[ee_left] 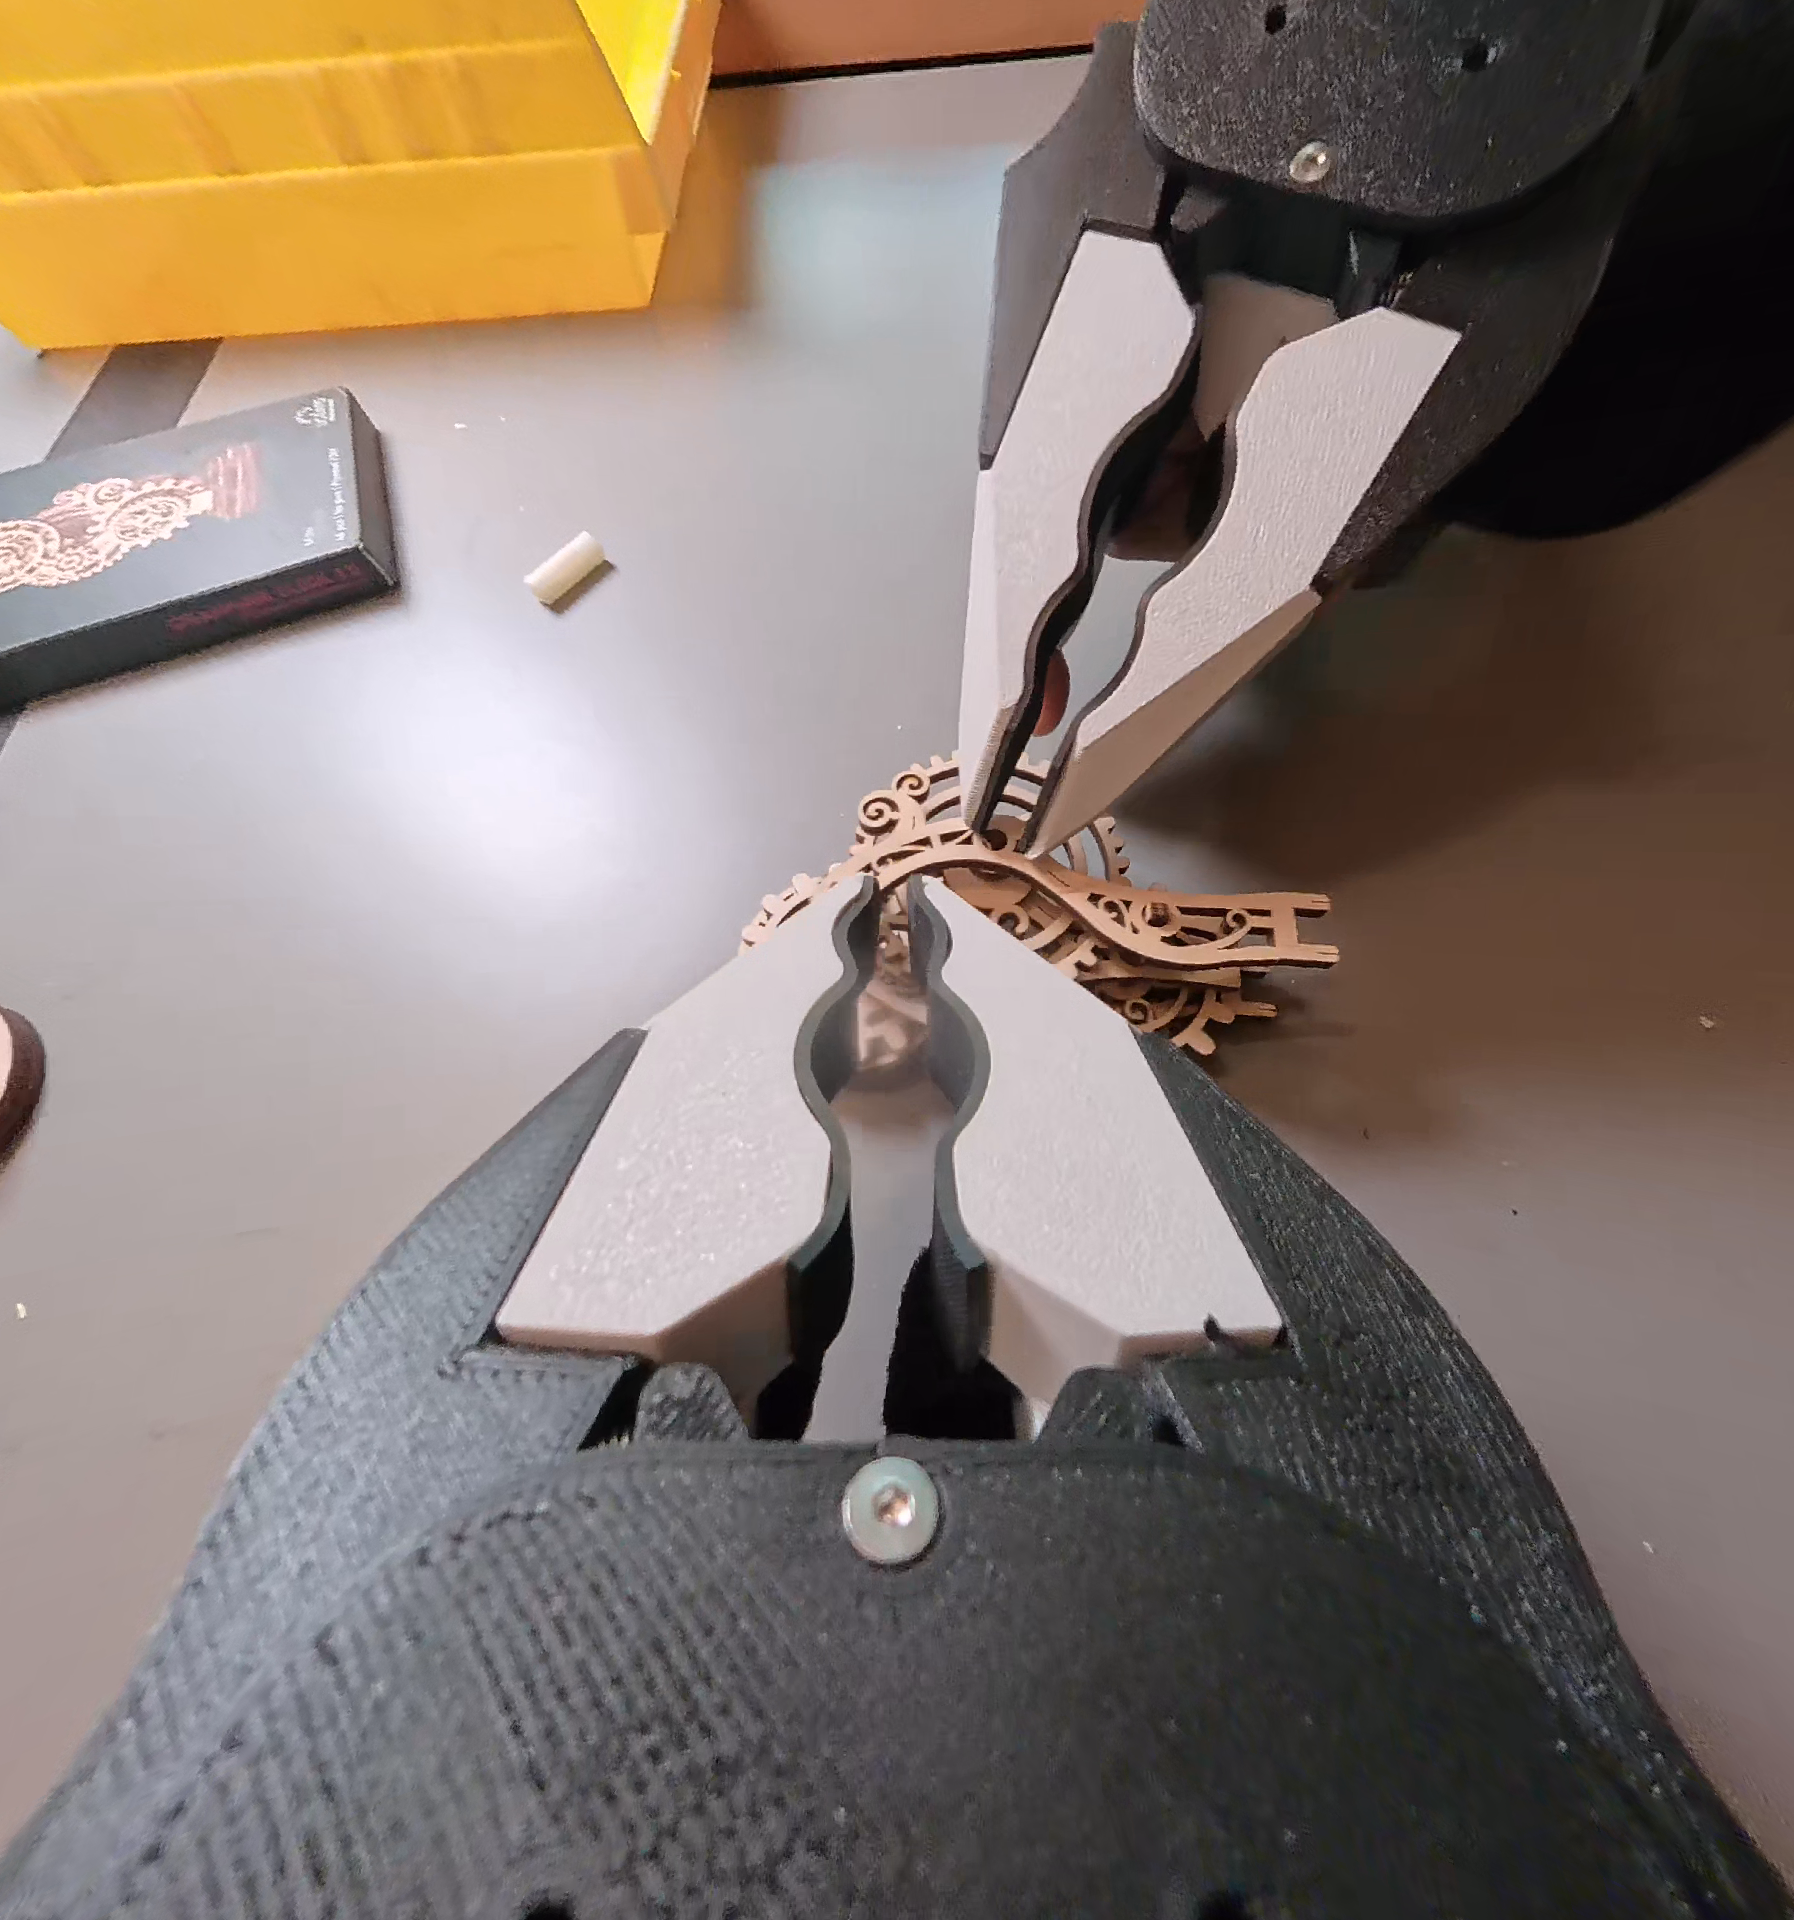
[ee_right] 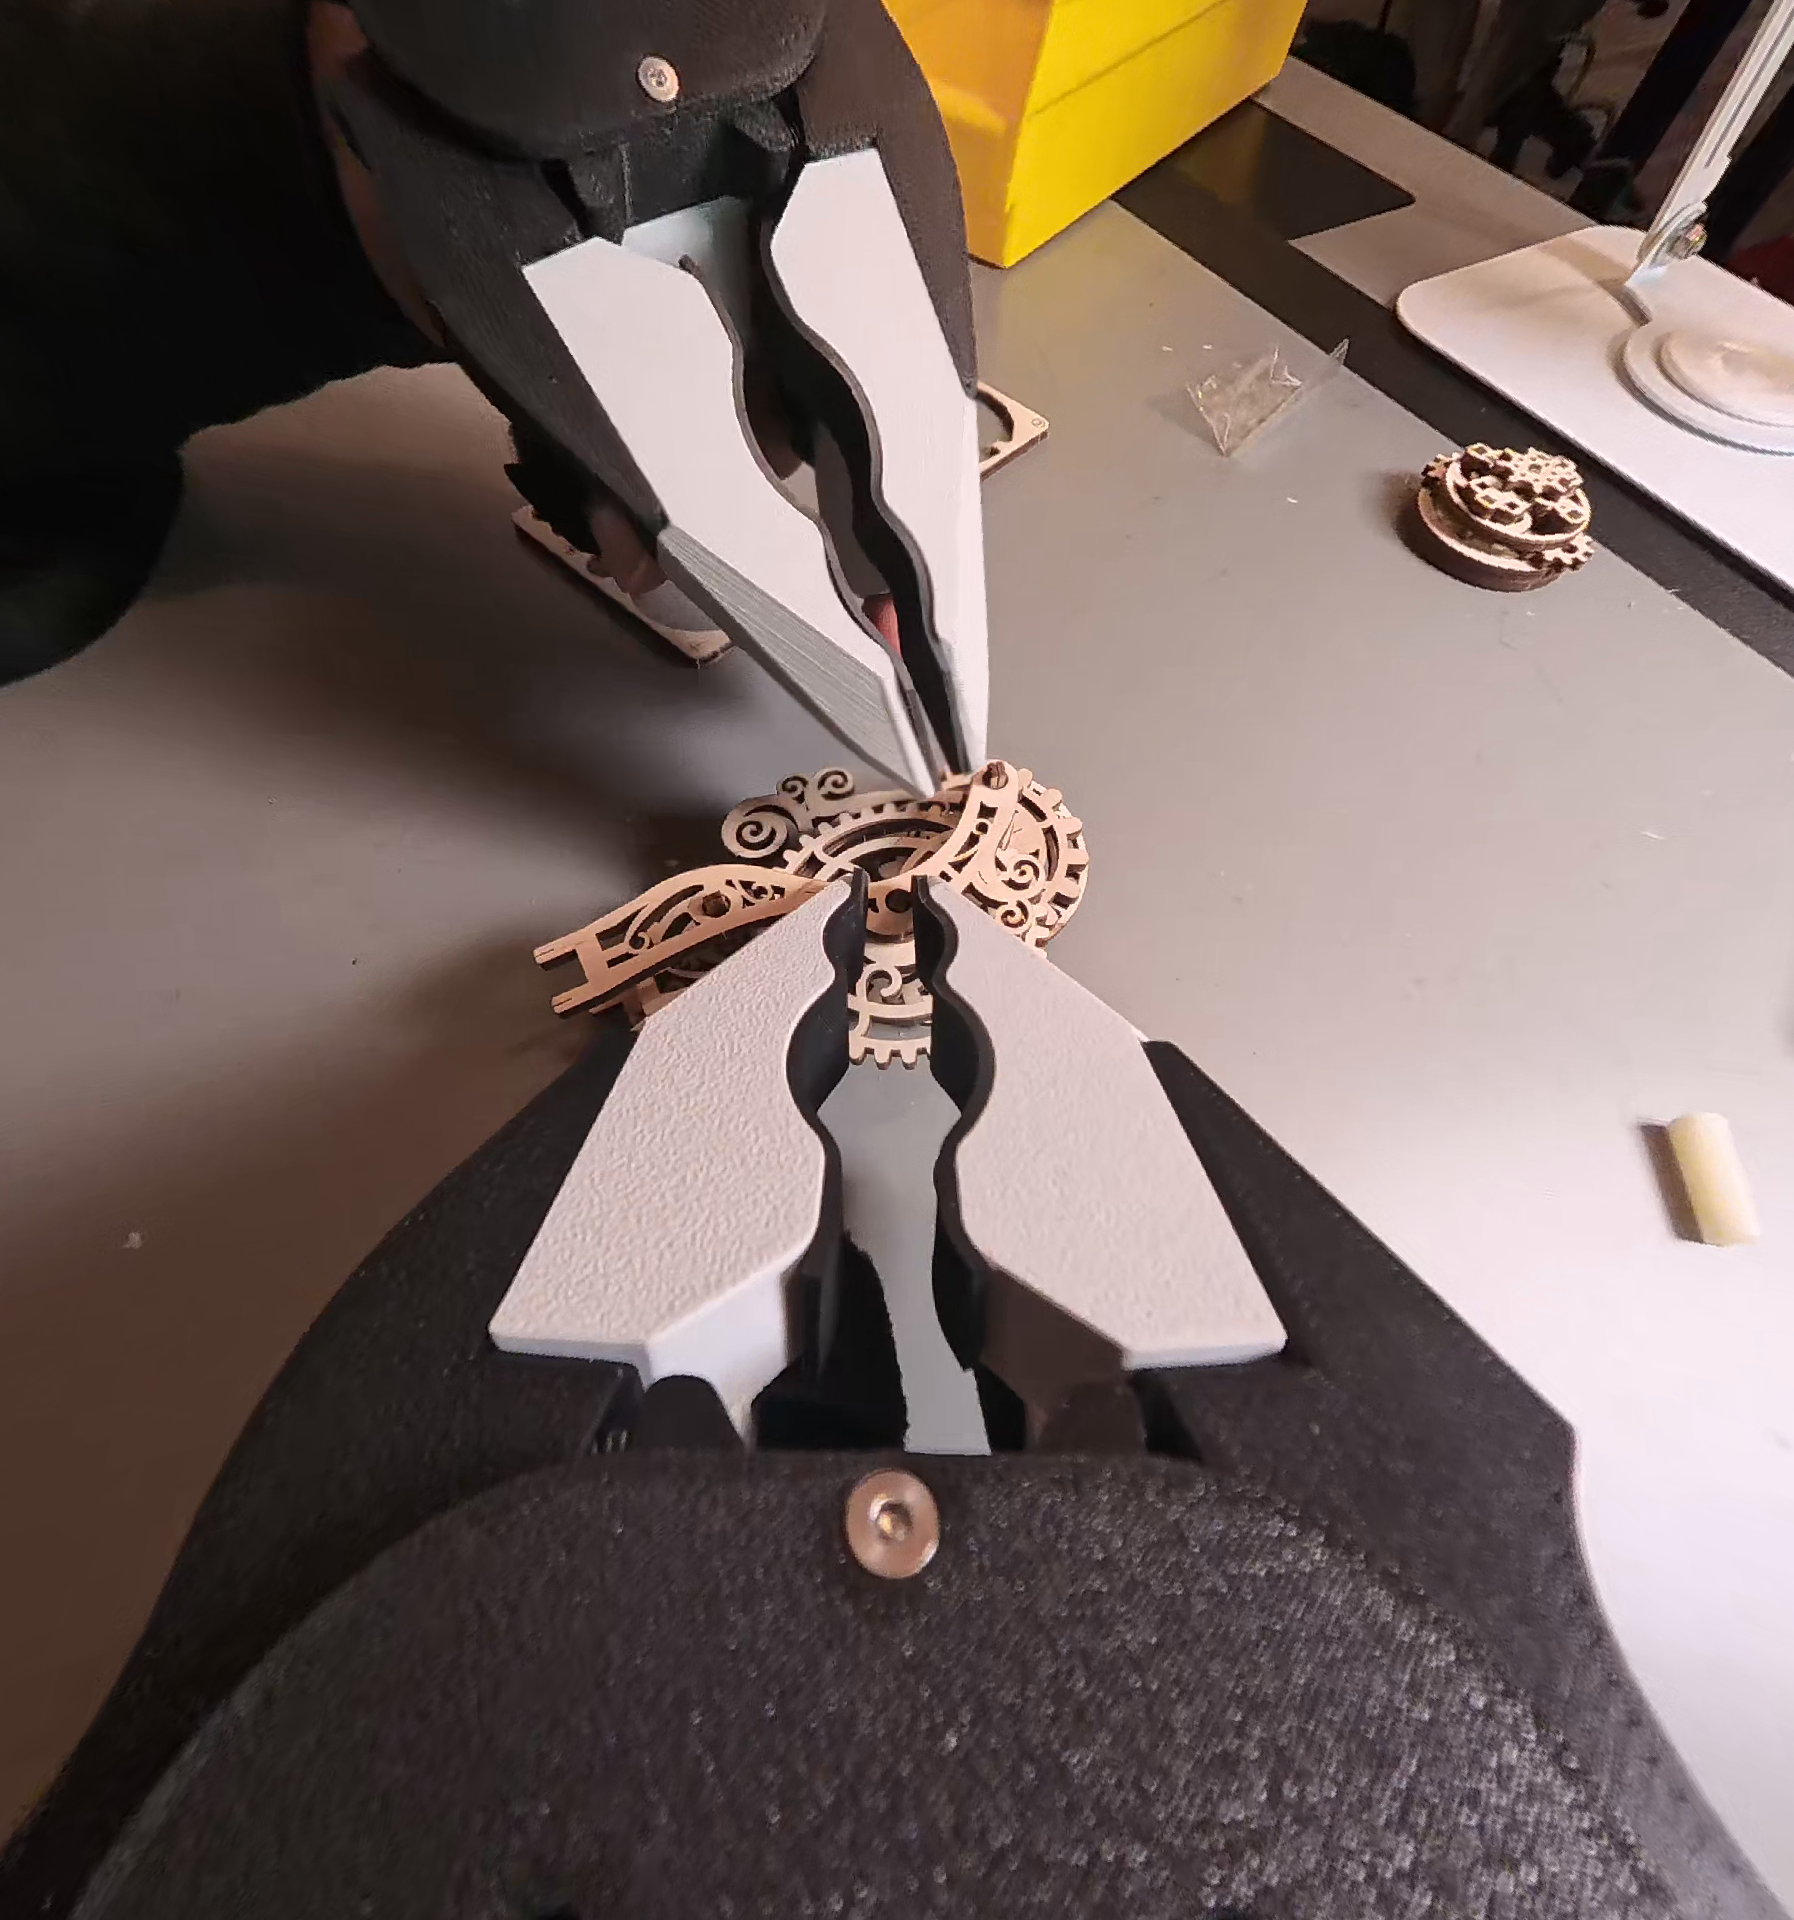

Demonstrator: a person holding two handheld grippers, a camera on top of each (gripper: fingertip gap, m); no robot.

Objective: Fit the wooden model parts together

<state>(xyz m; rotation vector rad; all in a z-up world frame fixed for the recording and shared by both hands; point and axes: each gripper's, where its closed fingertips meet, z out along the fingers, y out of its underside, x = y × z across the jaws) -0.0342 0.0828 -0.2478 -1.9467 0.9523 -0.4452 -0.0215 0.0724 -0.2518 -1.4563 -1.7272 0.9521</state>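
Grey table (ee_right: 1288,831), and at its centre lies the wooden model (ee_right: 1018,873). Beyond the model in the left view, a yellow box (ee_left: 301,208) and a black carton (ee_left: 145,540), with a pale little cylinder (ee_left: 566,569) nearer. A round wooden gear assembly (ee_right: 1506,520), a clear plastic scrap (ee_right: 1246,400) and a white lamp base (ee_right: 1651,395) sit off to its side.

Pale tan laser-cut wooden model (ee_left: 1069,914): swirl and scroll fretwork, gear-tooth rims, dark burnt edges. Matte grey tabletop (ee_left: 457,883), darker grey stripe inlaid. Bright yellow plastic box (ee_left: 301,177), plain. Black flat cardboard carton (ee_left: 145,551): coppery gear picture, reddish strip along side. Cream ribbed plastic cylinder (ee_right: 1703,1174). Dark brown round wooden gear assembly (ee_right: 1506,520), tan gears on top. White lamp base (ee_right: 1651,353). Left gripper (ee_left: 888,894), right gripper (ee_right: 885,896): light grey fingers, black wavy liners, textured black shells, silver screw.
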